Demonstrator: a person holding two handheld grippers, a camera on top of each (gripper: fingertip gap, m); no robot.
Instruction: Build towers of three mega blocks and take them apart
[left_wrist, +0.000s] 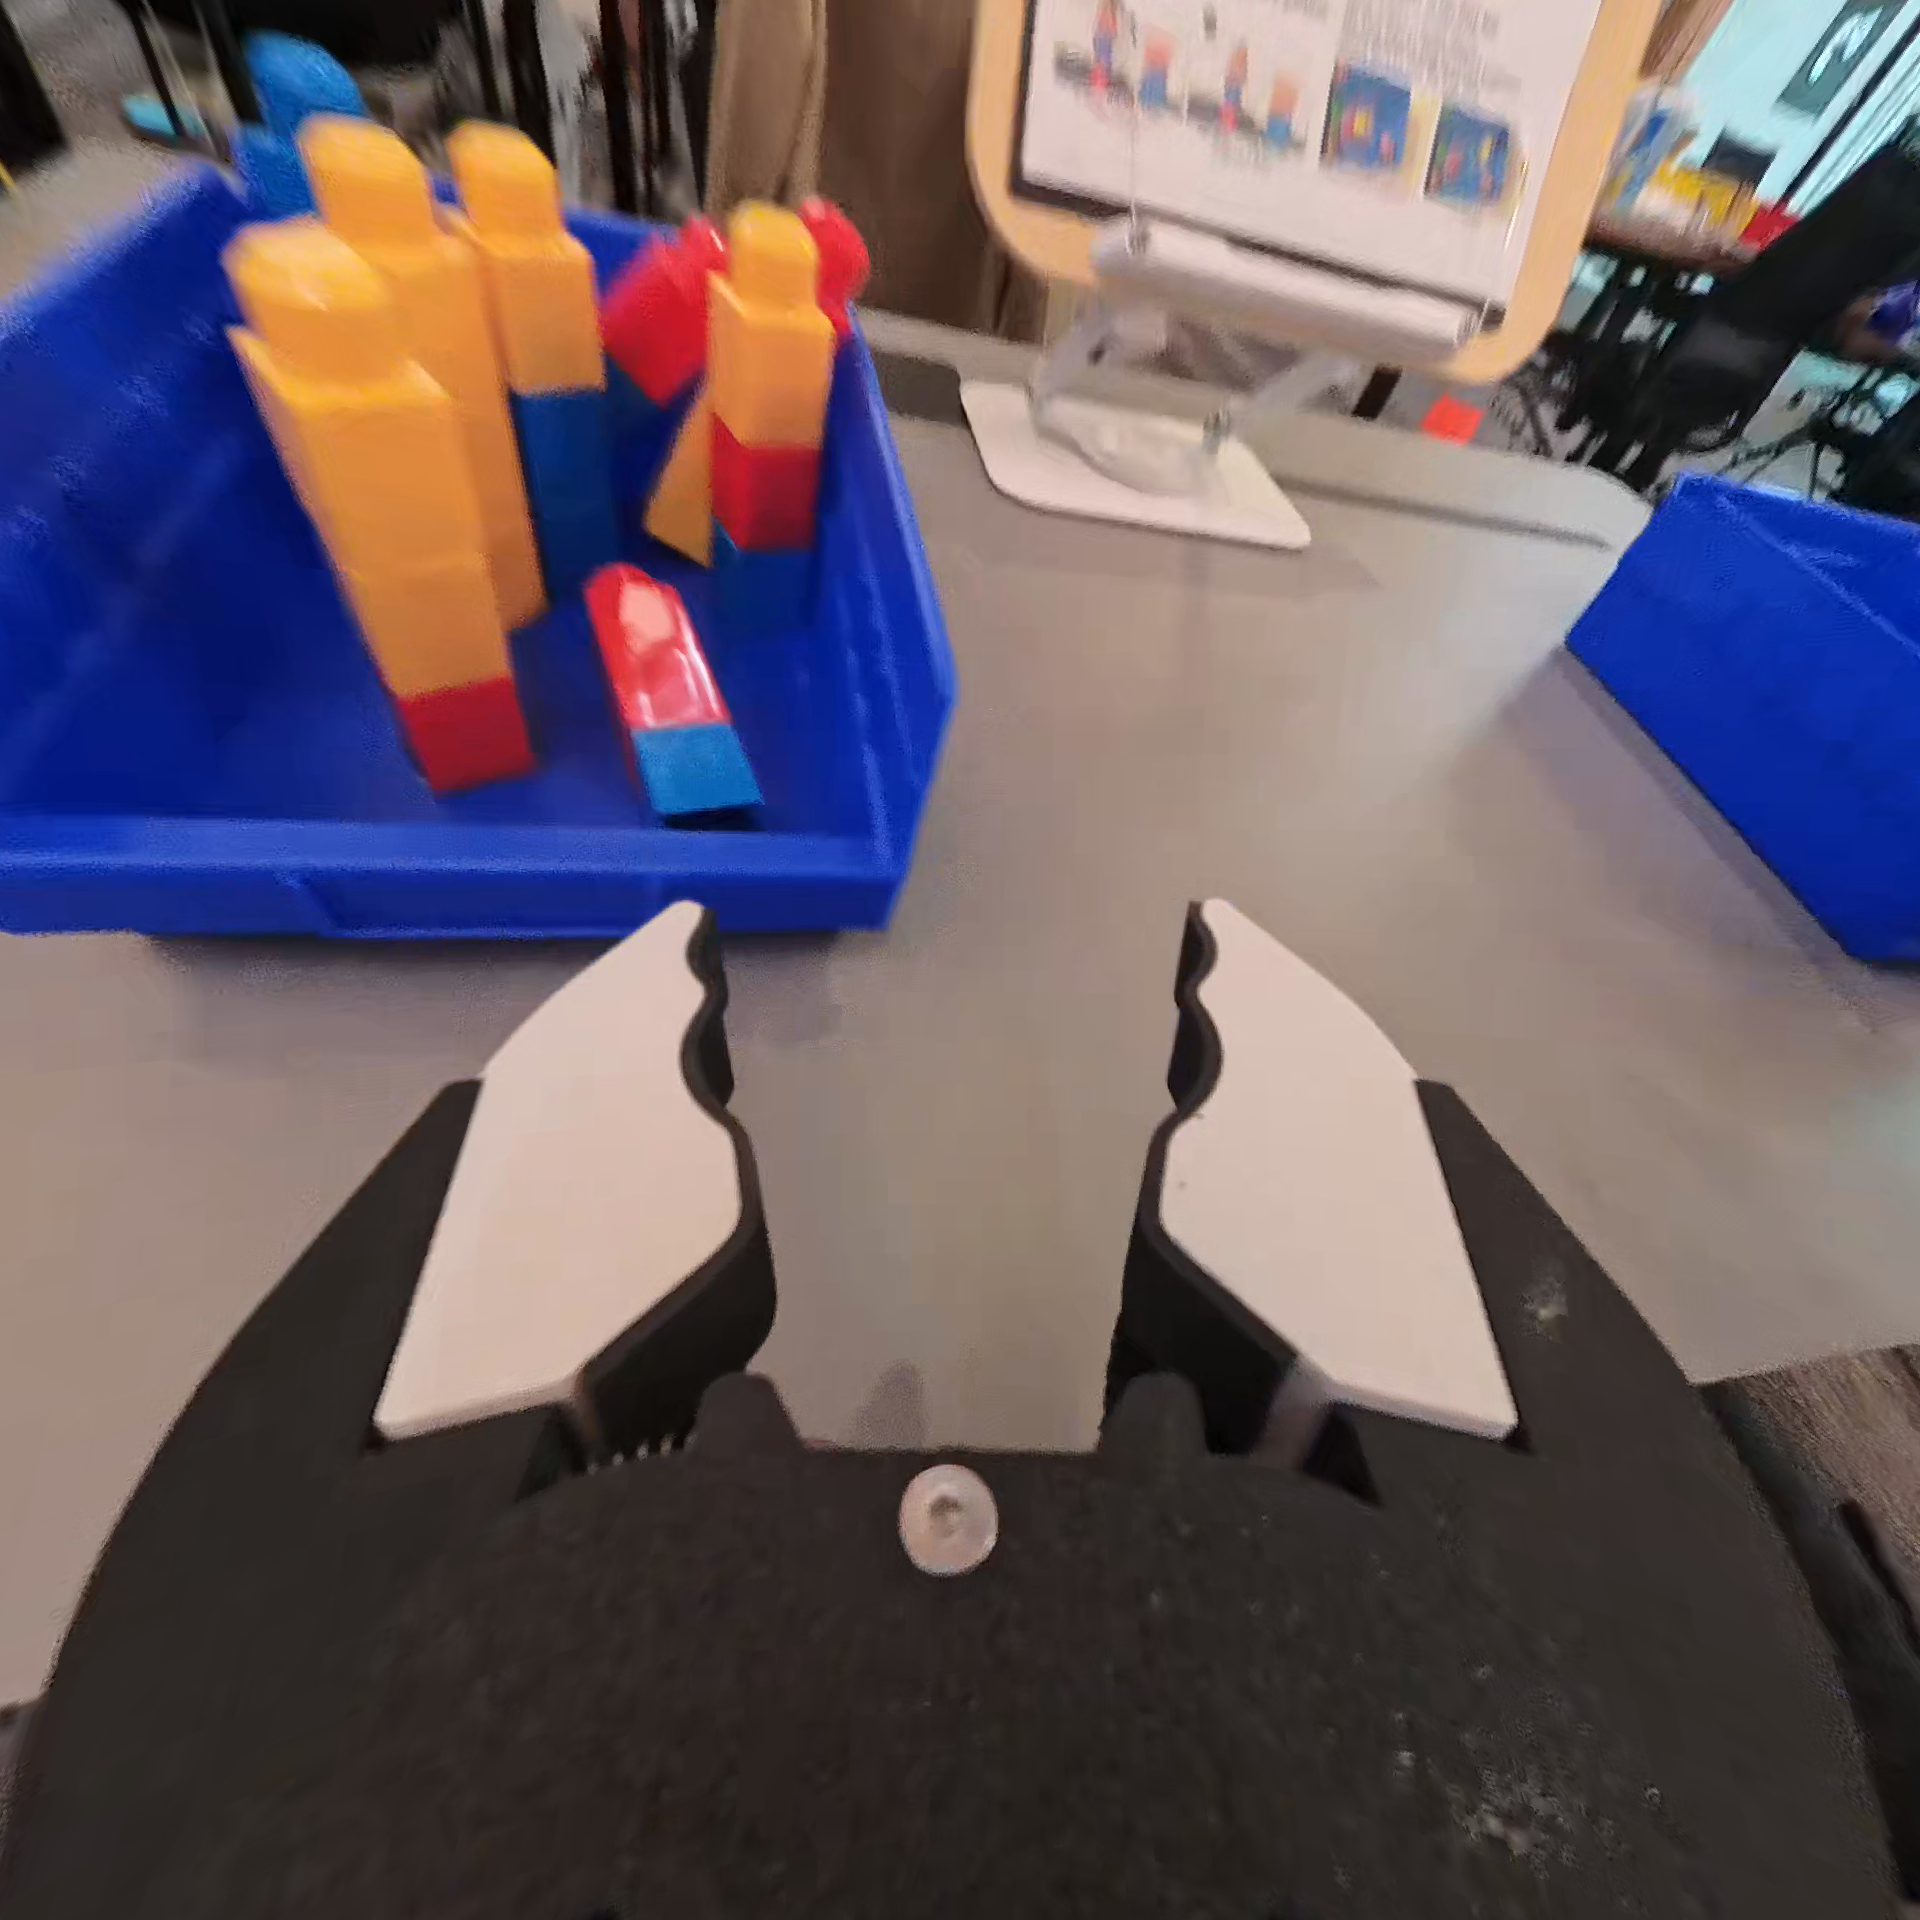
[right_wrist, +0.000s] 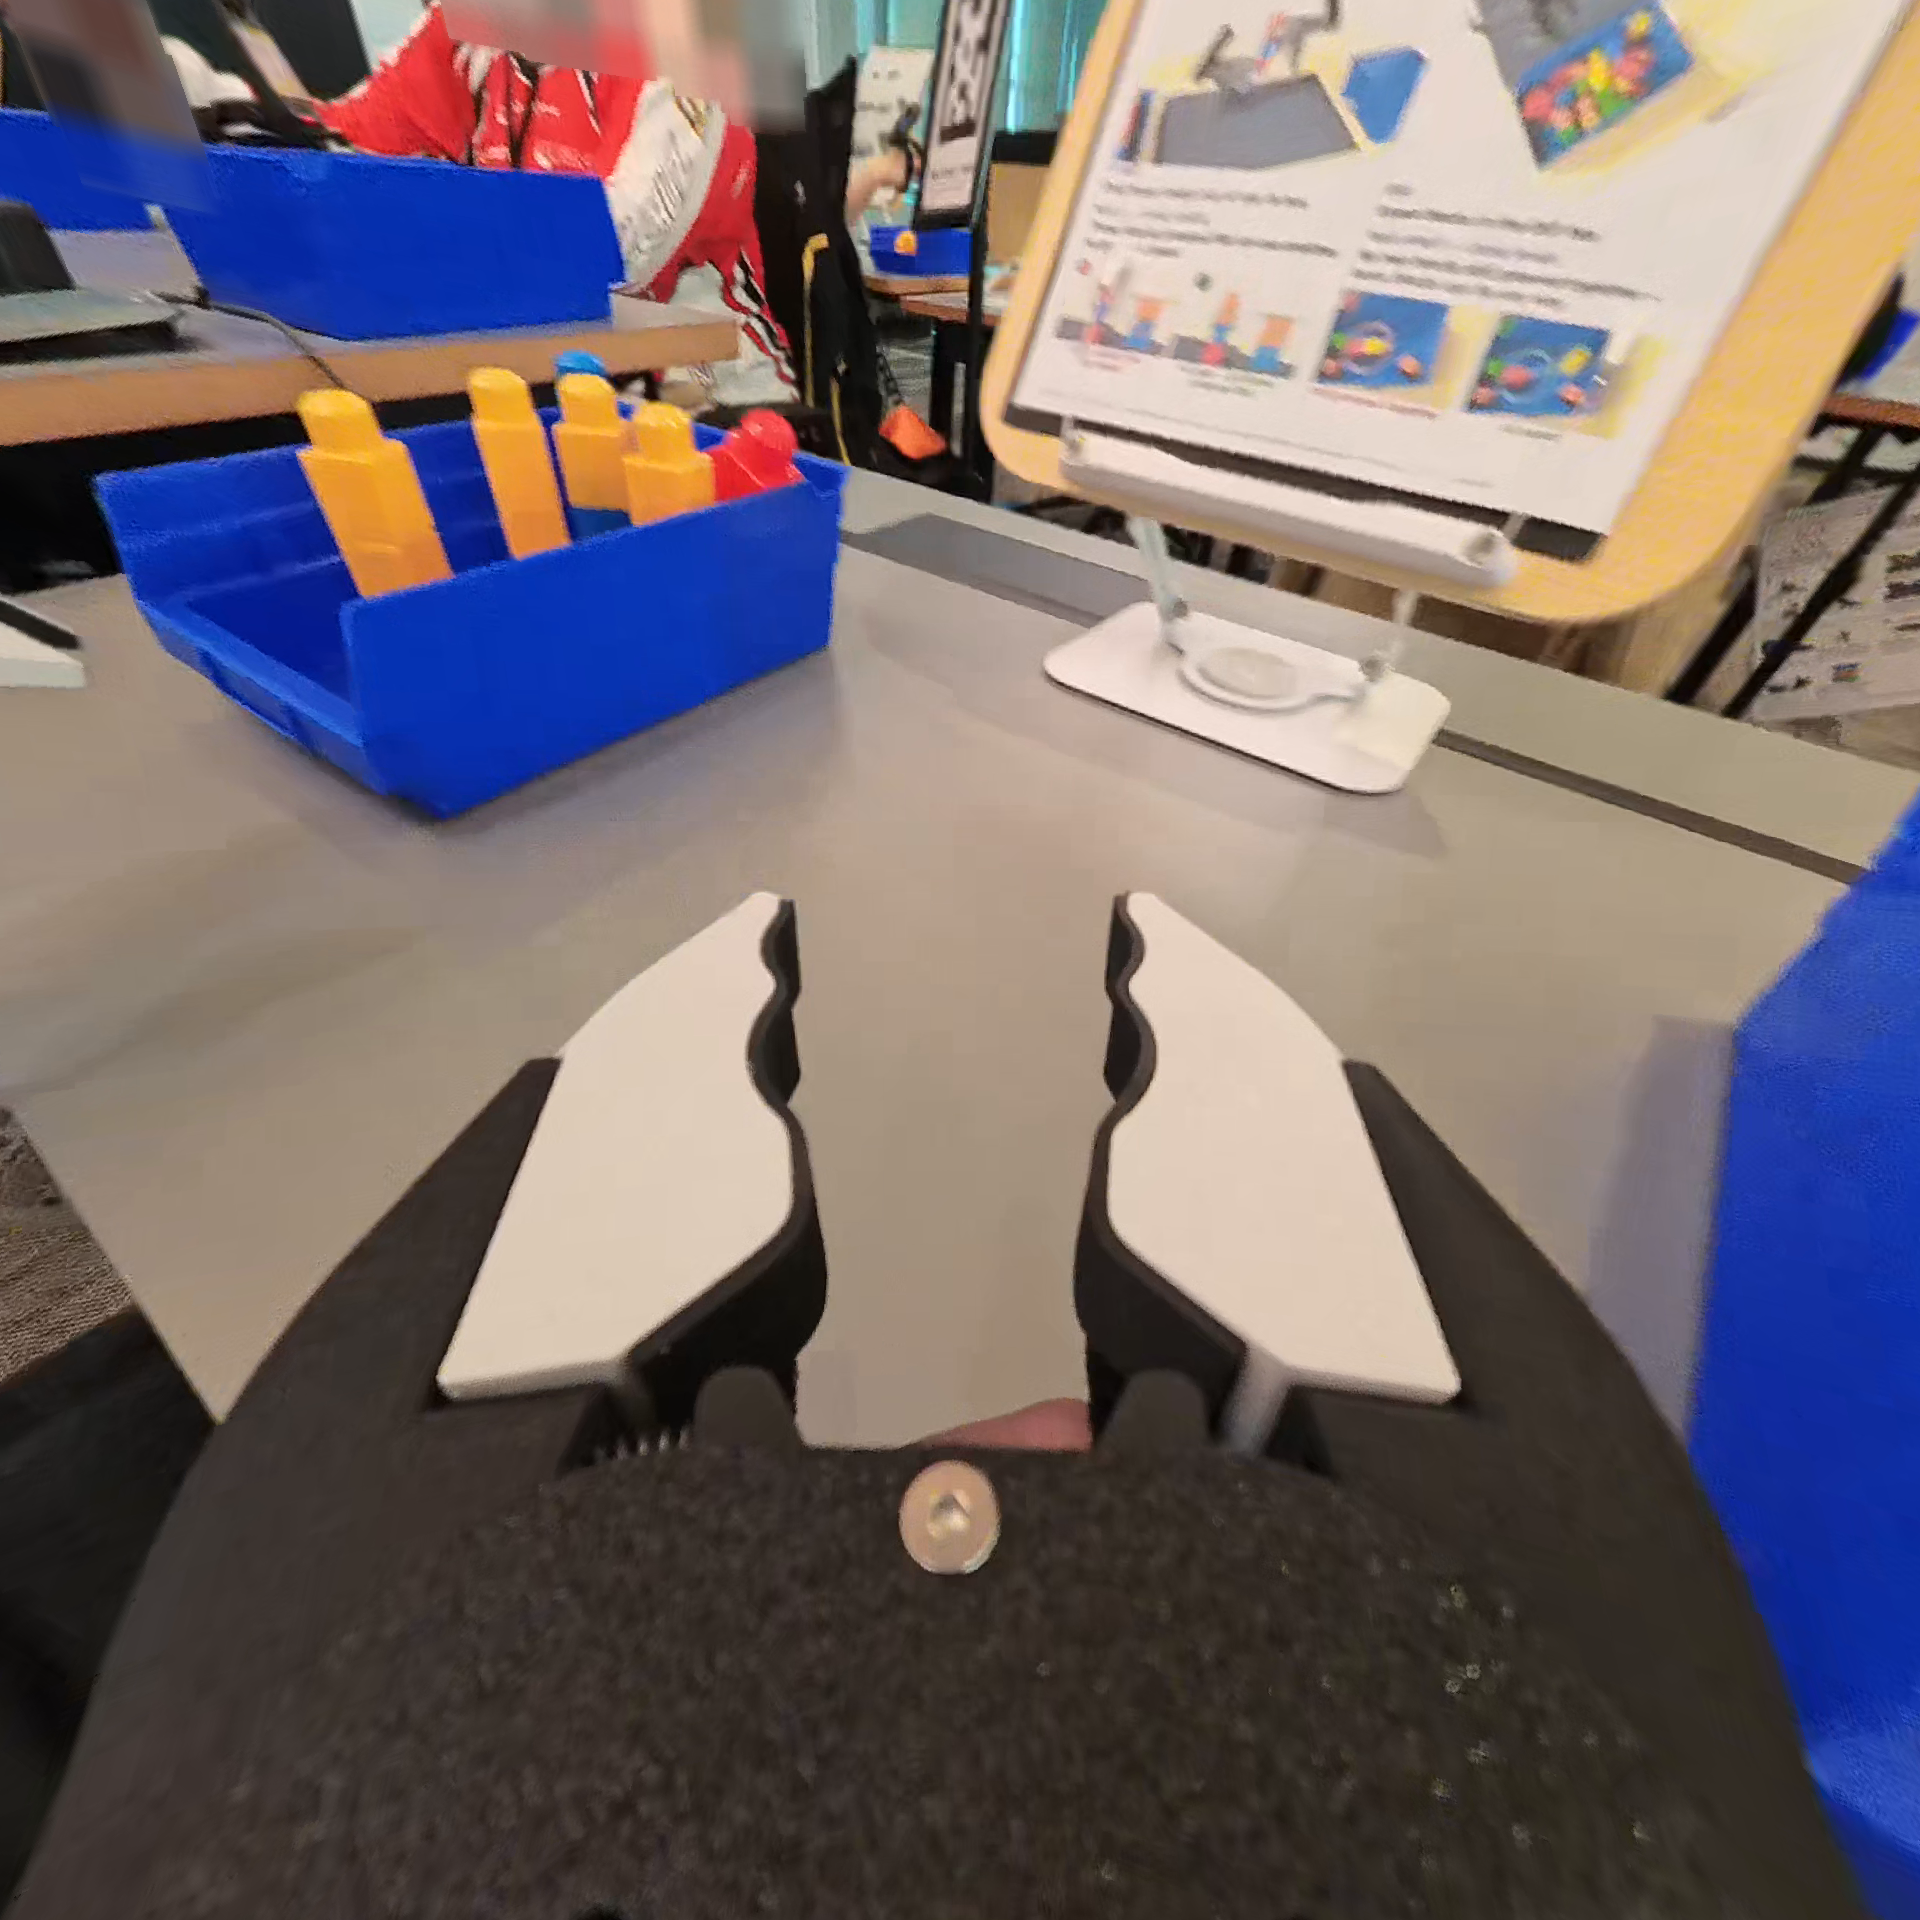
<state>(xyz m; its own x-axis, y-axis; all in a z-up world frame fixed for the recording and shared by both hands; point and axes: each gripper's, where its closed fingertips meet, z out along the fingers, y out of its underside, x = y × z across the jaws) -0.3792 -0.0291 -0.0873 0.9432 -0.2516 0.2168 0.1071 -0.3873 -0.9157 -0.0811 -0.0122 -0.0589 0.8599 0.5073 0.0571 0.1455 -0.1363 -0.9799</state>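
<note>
A printed sheet (right_wrist: 1340, 260) on a stand faces smooth plastic block towers (left_wrist: 416, 468) in a blue bin (left_wrist: 447, 873) near the tabletop's (left_wrist: 1195, 727) left edge; left gripper (left_wrist: 951, 935) and right gripper (right_wrist: 954, 925) both gape, holding nothing.

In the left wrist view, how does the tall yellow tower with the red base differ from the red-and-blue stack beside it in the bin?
The yellow tower stands upright; the red-and-blue stack lies on its side. The tower is mostly yellow with a red bottom block; the stack is red with a blue end. The tower looks longer. Both sit inside the blue bin.
</note>
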